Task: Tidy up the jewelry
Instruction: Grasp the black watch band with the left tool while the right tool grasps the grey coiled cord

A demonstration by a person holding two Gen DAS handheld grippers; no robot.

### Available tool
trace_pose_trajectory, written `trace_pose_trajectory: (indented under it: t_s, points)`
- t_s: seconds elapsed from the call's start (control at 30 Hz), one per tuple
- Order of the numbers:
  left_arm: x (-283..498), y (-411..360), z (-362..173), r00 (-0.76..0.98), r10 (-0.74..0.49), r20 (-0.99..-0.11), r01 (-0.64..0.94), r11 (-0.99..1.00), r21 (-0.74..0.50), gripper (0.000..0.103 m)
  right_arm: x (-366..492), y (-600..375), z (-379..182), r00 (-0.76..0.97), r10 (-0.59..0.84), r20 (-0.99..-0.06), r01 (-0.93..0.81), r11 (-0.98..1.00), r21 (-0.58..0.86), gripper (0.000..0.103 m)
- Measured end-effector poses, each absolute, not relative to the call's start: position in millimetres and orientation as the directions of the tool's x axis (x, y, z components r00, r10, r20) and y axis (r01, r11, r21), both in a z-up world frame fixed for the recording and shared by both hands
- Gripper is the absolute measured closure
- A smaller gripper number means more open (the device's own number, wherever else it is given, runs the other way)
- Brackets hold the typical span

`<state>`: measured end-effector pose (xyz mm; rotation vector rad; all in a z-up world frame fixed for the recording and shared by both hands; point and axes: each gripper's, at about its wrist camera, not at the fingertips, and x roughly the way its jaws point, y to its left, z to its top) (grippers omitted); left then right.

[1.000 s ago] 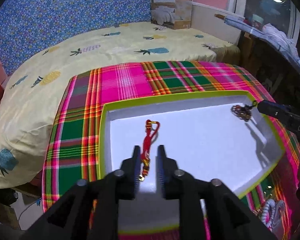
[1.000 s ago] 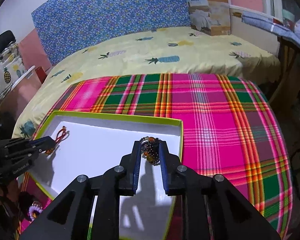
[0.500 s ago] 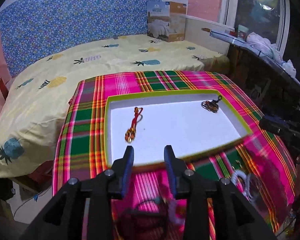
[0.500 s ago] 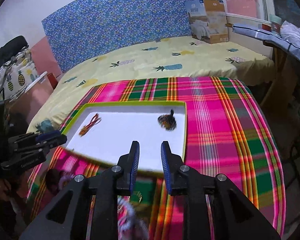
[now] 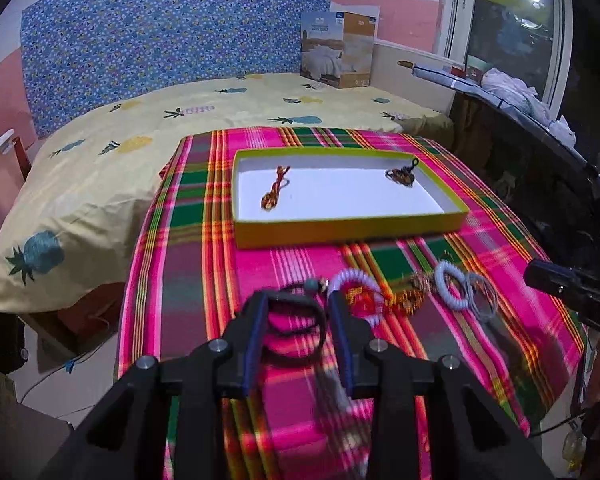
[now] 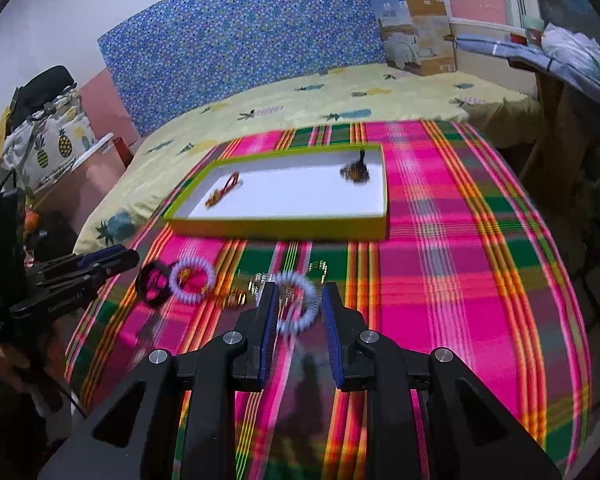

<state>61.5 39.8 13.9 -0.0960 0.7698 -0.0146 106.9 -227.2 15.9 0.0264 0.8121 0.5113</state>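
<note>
A shallow green-rimmed white tray [image 5: 348, 230] [image 6: 276, 228] lies on the plaid cloth. In it are a red and gold cord bracelet [image 5: 275, 192] [image 6: 222, 192] at the left and a dark beaded bracelet [image 5: 400, 175] [image 6: 355, 171] at the right. Loose pieces lie in front of the tray: a black band [image 5: 296, 322] [image 6: 153, 282], a white coil bracelet [image 5: 358, 284] [image 6: 192, 276], gold beaded pieces [image 5: 410, 300], another white coil bracelet [image 5: 452, 284] [image 6: 296, 300] and grey rings [image 5: 482, 294]. My left gripper [image 5: 298, 304] is open over the black band. My right gripper [image 6: 298, 294] is open over a white coil bracelet.
The plaid cloth [image 6: 460, 240] covers a small table that drops off at the left and front. Behind it is a bed with a yellow pineapple sheet [image 5: 140, 132], a blue headboard and a cardboard box [image 5: 338, 54]. A dark cluttered table [image 5: 540, 128] stands at the right.
Both grippers let go of the bracelets in the tray, opened, and pulled back toward me. They now hover over the loose jewelry in front of the tray.
</note>
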Motion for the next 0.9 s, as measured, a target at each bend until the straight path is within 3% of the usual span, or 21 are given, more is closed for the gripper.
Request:
trace_pose_trajectory:
  t_s: [0.9]
  points:
    - [74.1, 67.6, -23.4, 0.664, -0.017, -0.748, -0.117, 0.985, -0.126, 0.07, 114.0, -227.0, -24.4, 0.557, 0.36, -0.748, -0.374, 0.913, 0.161, 0.08]
